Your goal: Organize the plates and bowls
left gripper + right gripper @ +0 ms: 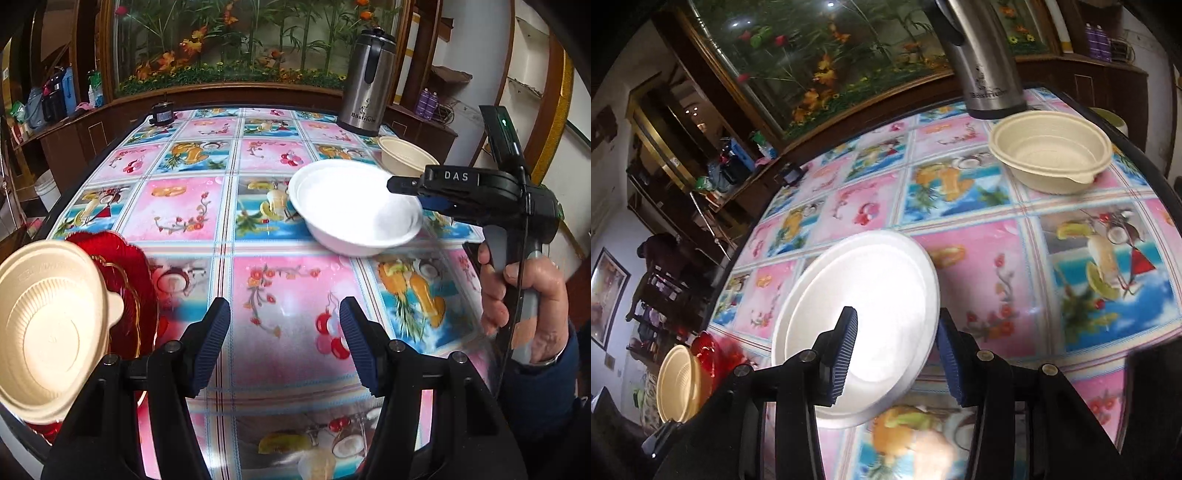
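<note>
Home dining room: table [229,206] under fruit-print oilcloth, steel thermos jug [364,83], dark wood cabinets [74,140], big planted aquarium [236,40], cluttered shelves [683,206] behind.

Black gripper [284,345], ribbed blue pads [210,343], silver screws.

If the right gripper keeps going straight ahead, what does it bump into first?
Probably the white bowl: the right gripper has its open fingers around the bowl's near rim already. Depth is hard to judge.
</note>
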Tool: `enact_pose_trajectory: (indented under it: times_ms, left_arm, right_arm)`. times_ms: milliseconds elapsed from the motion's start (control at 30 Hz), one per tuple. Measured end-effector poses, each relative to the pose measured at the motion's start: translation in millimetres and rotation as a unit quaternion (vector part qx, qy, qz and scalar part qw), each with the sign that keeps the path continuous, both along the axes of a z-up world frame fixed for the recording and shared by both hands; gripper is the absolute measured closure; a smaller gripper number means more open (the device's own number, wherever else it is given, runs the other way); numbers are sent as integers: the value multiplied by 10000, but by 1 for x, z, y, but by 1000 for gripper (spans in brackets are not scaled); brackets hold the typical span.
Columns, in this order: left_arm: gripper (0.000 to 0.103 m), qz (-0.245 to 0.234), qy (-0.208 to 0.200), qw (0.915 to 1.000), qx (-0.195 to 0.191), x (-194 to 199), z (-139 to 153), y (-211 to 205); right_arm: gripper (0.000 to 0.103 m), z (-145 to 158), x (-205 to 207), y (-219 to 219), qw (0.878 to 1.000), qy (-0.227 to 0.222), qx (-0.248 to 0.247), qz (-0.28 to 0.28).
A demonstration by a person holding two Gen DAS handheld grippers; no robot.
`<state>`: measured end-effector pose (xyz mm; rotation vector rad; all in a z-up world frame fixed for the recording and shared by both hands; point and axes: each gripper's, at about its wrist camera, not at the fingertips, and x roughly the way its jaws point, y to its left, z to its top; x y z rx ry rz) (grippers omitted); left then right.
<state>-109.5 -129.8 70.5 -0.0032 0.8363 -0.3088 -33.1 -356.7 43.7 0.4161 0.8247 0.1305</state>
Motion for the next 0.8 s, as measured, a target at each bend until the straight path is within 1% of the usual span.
enact_pose_trajectory:
  times_ms: [100,167,200,233,267,333,400,467,533,567,600,633,667,700,800]
  left_arm:
    - [42,-10,74,9996,-285,15,8,1]
    - [42,99,163,9987,-473,33,11,0]
    - [42,108,209,9979,-599,42,12,-1]
    - [42,106,244,9969,-737,52,13,-3]
    - [43,156,309,9962,-805,61,12,-4]
    - [43,170,484,9935,-1015,79,8,-8]
    - [43,309,548,9936,-935,96,2,-14]
    - [45,312,598,9931,-964,106,-4,-18]
    - [56,331,671,9931,-898,117,-14,-24]
    - [69,277,734,9931,-875,120,-19,-28]
    - [84,255,777,9934,-806,123,-25,-32]
    - [90,256,792,9940,-710,123,-28,-34]
    - [92,222,772,9945,-678,122,-30,-36]
    - [92,198,722,9949,-672,119,-30,-37]
    - [92,184,487,9977,-442,109,-25,-42]
  right_arm:
    - [58,3,-1,-4,9998,-115,-63,-124]
    - [63,-1,-2,-9,9998,-130,25,-144]
    - [68,-2,-2,-11,9998,-112,93,-154]
    - [80,-4,-2,-13,9997,-82,161,-148]
    - [86,-5,-2,-13,9998,-59,166,-119]
    - [85,-7,0,-14,9998,-24,186,-97]
    - [83,-8,0,-15,9997,-7,227,-64]
    - [82,-10,2,-15,9998,33,192,-62]
    - [82,-13,3,-15,9996,92,264,-13]
    - [82,-14,4,-14,9995,112,291,13]
    - [86,-15,4,-13,9996,146,234,6]
    - [92,-16,4,-12,9997,164,197,28]
    - [93,-16,4,-11,9997,172,178,46]
    - [94,-15,4,-11,9998,161,148,32]
    - [95,-12,1,-10,9999,88,90,17]
